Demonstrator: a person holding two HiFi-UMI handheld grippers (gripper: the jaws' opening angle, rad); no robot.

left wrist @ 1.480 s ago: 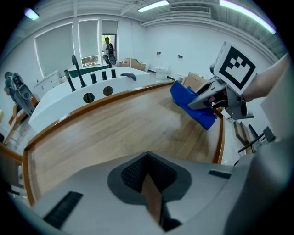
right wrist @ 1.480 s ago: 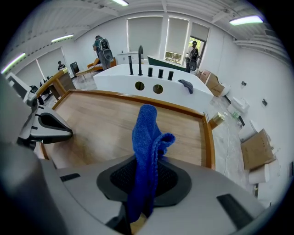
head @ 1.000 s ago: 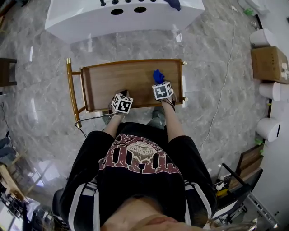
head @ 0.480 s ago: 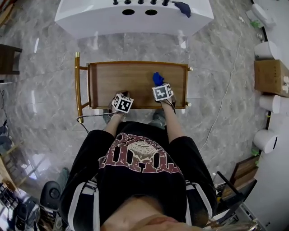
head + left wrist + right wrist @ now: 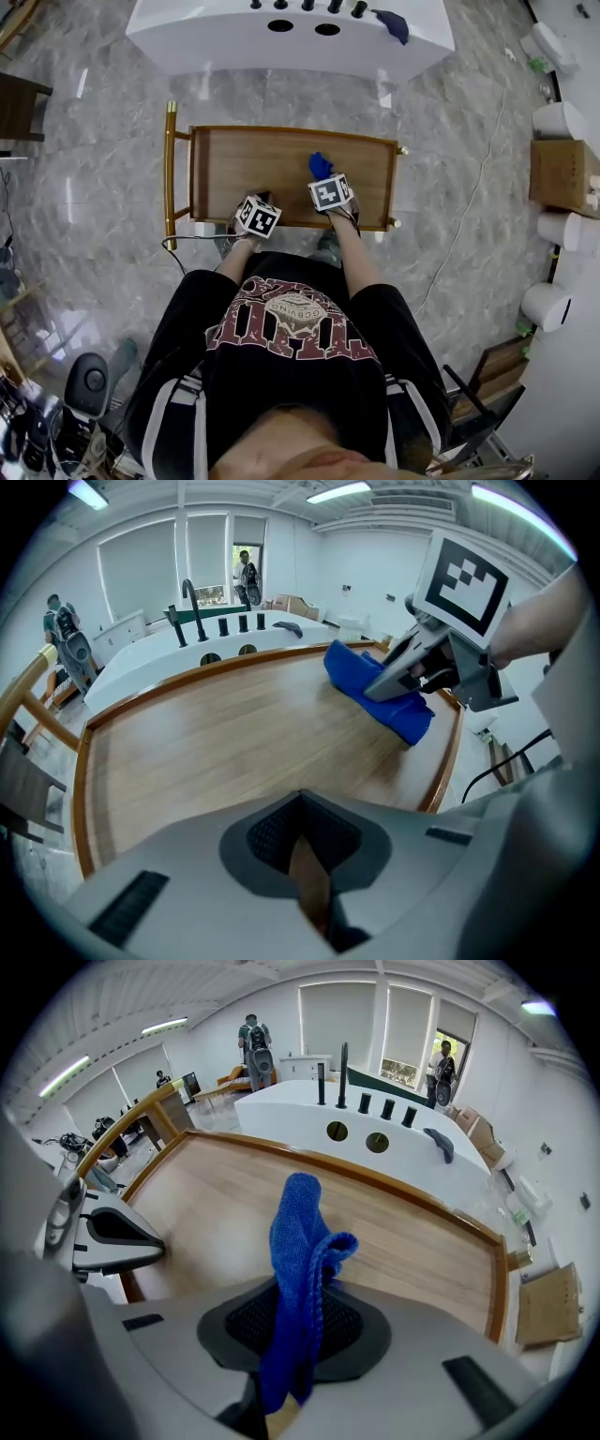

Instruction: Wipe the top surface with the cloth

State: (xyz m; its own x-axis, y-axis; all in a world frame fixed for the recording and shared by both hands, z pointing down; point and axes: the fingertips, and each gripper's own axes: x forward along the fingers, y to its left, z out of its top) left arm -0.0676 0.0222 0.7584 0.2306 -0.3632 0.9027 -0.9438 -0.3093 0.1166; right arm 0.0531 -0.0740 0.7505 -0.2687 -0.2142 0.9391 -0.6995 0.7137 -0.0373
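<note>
Grey marble floor [image 5: 94, 187] surrounds our wooden worktop [image 5: 244, 164]. From the head view, we see the blue cloth [image 5: 320, 165] right of the worktop's middle, at our right gripper [image 5: 323, 176], and our left gripper [image 5: 259, 199] by the near edge. The left gripper view shows its jaws pressed together, empty. The right gripper view shows its jaws clamped on the cloth.

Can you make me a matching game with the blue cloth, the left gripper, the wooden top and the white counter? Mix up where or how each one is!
Things:
1. blue cloth
2. left gripper
3. wooden top
4. white counter

Place or state:
A. jaws together, holding nothing
B. beyond the wooden top, with dark round holes
C. pinched in the right gripper
D. brown, with a raised rim

Pairs: 1-C, 2-A, 3-D, 4-B.
</note>
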